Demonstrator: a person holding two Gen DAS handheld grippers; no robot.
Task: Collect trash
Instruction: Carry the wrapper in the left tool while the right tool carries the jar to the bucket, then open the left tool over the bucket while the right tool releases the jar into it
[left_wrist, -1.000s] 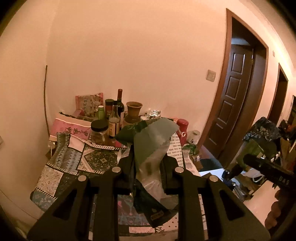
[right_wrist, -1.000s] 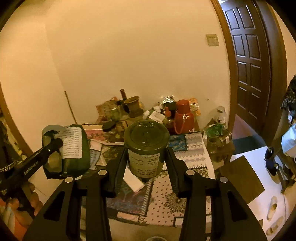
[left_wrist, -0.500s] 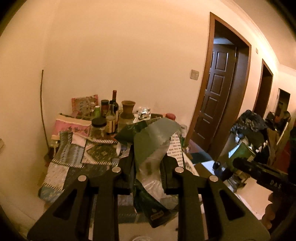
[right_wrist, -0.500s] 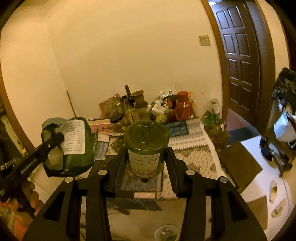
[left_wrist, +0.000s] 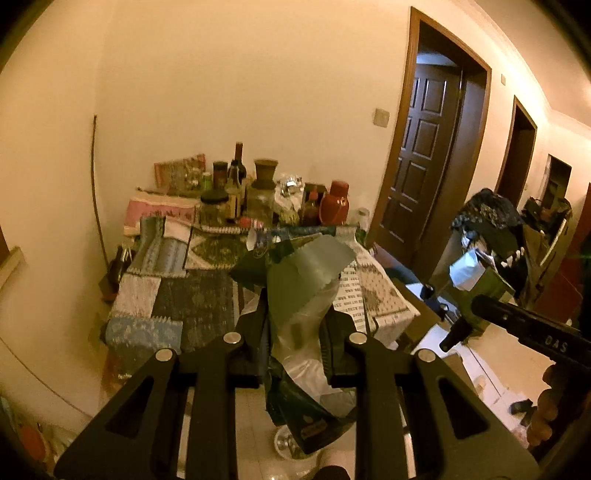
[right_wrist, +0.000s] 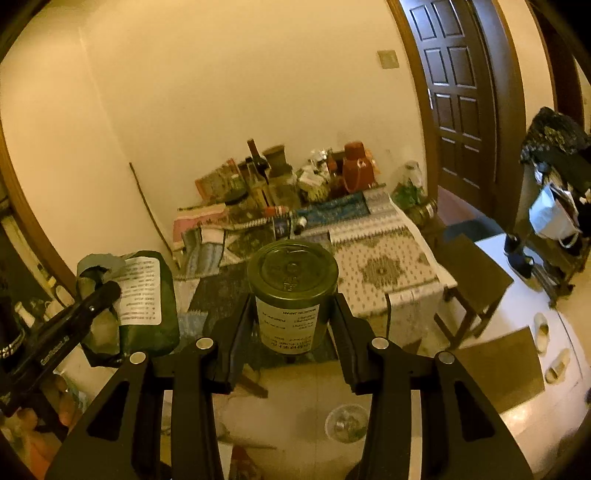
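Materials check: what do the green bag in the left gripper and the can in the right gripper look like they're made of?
Green bag: thin flexible plastic or foil laminate, glossy; it creases, and a clear crinkled film shows inside. White printed label on its back.
Can: probably metal with a dull olive finish; the rigid cylinder has concentric pressed rings on its top and a paper-like white label. A plastic lid can't be ruled out.

"DAS" is read on the right gripper's finger (left_wrist: 532, 332) at right of the left-wrist frame. Upside-down print on the can (right_wrist: 291, 291) label ends in "JAPAN"; the bag (right_wrist: 142, 291) label stays illegible.
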